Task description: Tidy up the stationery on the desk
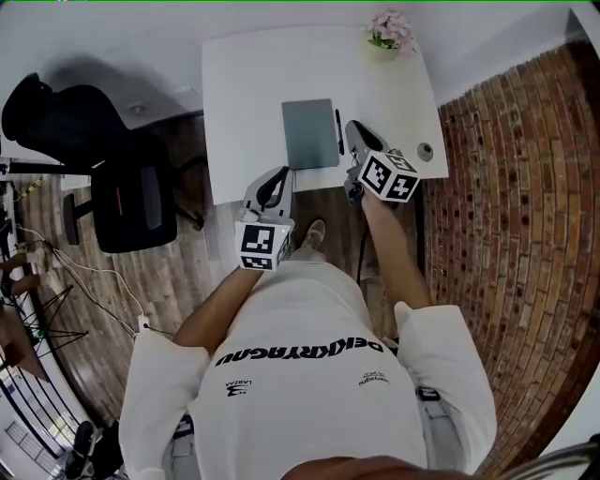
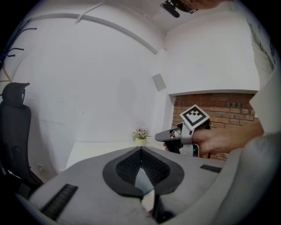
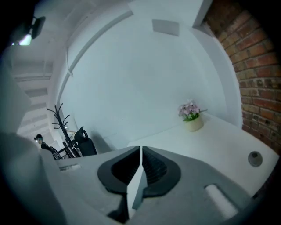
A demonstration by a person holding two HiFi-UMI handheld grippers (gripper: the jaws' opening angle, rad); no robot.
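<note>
Hovering: left claw point(image 1: 279, 176), right claw point(image 1: 355, 131) closed, empty | notebook point(image 1: 310, 133), pen point(image 1: 338, 131), flowerpot point(image 1: 382, 45) on desk point(image 1: 244, 103)

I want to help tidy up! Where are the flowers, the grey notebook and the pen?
flowers point(image 1: 390, 28): head view, on the pink blossoms.
grey notebook point(image 1: 310, 133): head view, middle of its cover.
pen point(image 1: 338, 131): head view, middle of its barrel.

White desk point(image 1: 246, 103): notebook point(image 1: 310, 133), pen point(image 1: 339, 131), flowerpot point(image 1: 388, 37)
</note>
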